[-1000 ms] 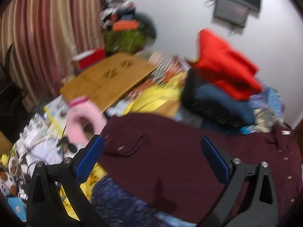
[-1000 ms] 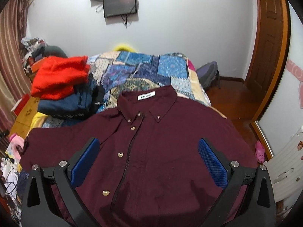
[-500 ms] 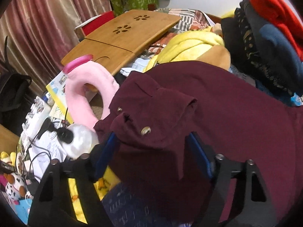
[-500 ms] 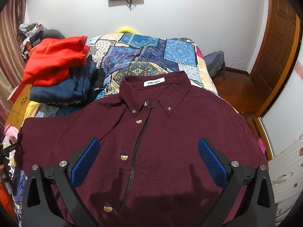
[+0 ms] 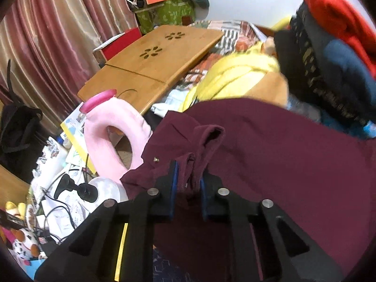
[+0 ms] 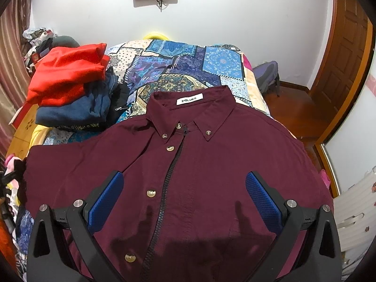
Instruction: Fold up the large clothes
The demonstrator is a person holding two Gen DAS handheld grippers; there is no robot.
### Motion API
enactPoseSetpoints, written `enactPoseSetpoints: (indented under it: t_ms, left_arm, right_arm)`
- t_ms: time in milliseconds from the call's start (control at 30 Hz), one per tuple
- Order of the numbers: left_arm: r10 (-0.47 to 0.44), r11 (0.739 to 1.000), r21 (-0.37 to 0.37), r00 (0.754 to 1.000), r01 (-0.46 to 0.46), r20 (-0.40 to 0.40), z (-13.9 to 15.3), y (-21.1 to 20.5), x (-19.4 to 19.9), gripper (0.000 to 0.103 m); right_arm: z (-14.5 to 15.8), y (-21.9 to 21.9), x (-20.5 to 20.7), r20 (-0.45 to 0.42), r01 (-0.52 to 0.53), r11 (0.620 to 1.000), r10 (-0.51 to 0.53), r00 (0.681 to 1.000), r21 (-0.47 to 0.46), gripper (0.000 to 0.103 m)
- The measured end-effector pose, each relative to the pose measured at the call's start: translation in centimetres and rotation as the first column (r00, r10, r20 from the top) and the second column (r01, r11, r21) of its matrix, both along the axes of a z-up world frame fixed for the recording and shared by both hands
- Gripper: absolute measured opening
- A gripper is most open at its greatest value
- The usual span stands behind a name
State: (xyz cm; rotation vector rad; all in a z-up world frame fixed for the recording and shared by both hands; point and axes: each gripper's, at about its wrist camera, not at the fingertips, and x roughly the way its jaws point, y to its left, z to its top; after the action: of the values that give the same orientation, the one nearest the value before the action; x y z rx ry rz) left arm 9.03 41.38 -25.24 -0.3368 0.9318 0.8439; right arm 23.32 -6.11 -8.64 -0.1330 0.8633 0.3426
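Observation:
A maroon button shirt [image 6: 211, 169] lies front up on the patchwork bedspread [image 6: 178, 65], collar toward the far wall. My right gripper [image 6: 184, 195] hovers open above the shirt's chest, empty. In the left wrist view my left gripper [image 5: 188, 178] is shut on the bunched sleeve cuff of the same shirt [image 5: 282, 155] at the bed's left edge, the cloth pinched between its blue pads.
A pile of folded clothes, red on top [image 6: 68, 75], sits at the bed's left. A pink neck pillow [image 5: 110, 127], a wooden lap desk [image 5: 150, 65], yellow cloth [image 5: 235, 77] and cables crowd the left side. A wooden door [image 6: 345, 54] is at the right.
My left gripper has dropped to the sleeve cuff and closed on it. My right gripper has moved slightly lower and closer over the shirt front, still open.

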Motion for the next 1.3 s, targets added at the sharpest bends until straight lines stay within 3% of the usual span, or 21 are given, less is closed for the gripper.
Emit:
enactPoseSetpoints:
  t_ms: [167, 267, 400, 567, 700, 900, 1200, 1300]
  left_arm:
    - [-0.046, 0.997, -0.05, 0.988, 0.054, 0.147, 4.8, -1.7, -0.3, 0.013]
    - [-0.113, 0.987, -0.084, 0.962, 0.138, 0.248, 8.5, -3.8, 0.4, 0.013]
    - [-0.235, 0.965, -0.045, 0.923, 0.26, 0.305, 12.5, -8.2, 2.4, 0.013]
    - [-0.411, 0.898, 0.004, 0.838, 0.439, 0.359, 16.9, -15.8, 6.0, 0.013]
    - [-0.551, 0.81, 0.038, 0.738, 0.585, 0.389, 19.4, -22.5, 9.5, 0.003]
    - [-0.687, 0.681, 0.02, 0.629, 0.732, 0.365, 18.9, -31.3, 14.8, 0.003]
    - [-0.782, 0.539, -0.164, 0.563, 0.826, 0.268, 12.5, -39.4, 18.1, 0.003]
    - [-0.808, 0.533, -0.133, 0.55, 0.835, 0.214, 12.2, -40.5, 17.3, 0.005]
  right_arm:
    - [0.3, -0.6, -0.3, 0.018, 0.005, 1.0, -0.005, 1.0, 0.015, 0.103]
    - [0.4, -1.2, -0.4, 0.029, 0.007, 0.999, -0.008, 1.0, 0.033, 0.103]
    - [0.7, -2.0, -0.6, 0.049, 0.004, 0.998, -0.007, 0.999, 0.059, 0.103]
    - [1.3, -3.4, -0.6, 0.081, 0.004, 0.995, -0.012, 0.997, 0.096, 0.103]
    - [1.7, -4.9, -0.5, 0.092, 0.018, 0.99, -0.031, 0.995, 0.137, 0.103]
    - [1.7, -7.1, -0.4, 0.087, 0.058, 0.981, -0.075, 0.993, 0.184, 0.103]
    - [0.9, -8.9, -0.2, 0.056, 0.094, 0.98, -0.105, 0.993, 0.176, 0.103]
    - [0.6, -8.9, 0.0, 0.037, 0.086, 0.978, -0.094, 0.995, 0.189, 0.103]
